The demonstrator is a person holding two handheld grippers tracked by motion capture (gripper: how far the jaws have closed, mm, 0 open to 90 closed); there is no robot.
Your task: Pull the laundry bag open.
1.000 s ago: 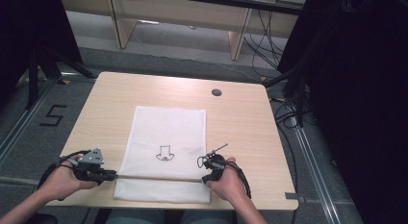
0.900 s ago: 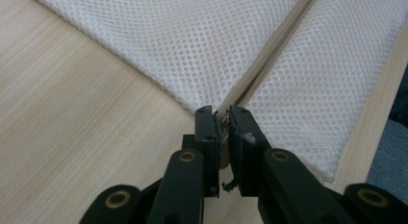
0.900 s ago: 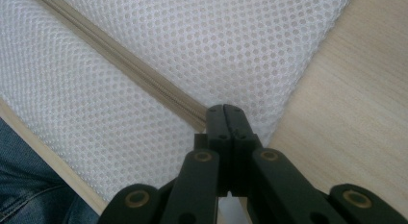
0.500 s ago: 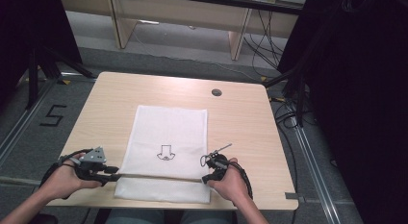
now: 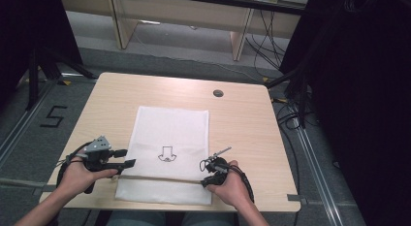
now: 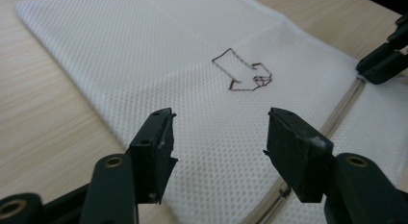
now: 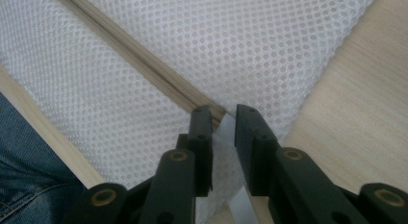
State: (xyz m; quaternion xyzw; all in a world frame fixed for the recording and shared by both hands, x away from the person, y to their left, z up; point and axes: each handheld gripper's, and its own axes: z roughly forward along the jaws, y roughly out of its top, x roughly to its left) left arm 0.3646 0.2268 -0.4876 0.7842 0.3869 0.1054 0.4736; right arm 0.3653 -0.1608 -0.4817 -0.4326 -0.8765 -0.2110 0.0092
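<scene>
My left claw [image 6: 219, 137] has just spread above the flat white mesh zipper bag [image 5: 169, 138]; my right claw [image 7: 223, 123], just parting, straddles its zipper end [image 7: 216, 113].

A lab: taped floor number [image 5: 52, 118], cables [image 5: 271, 39], dark curtains [image 5: 358, 90].
</scene>
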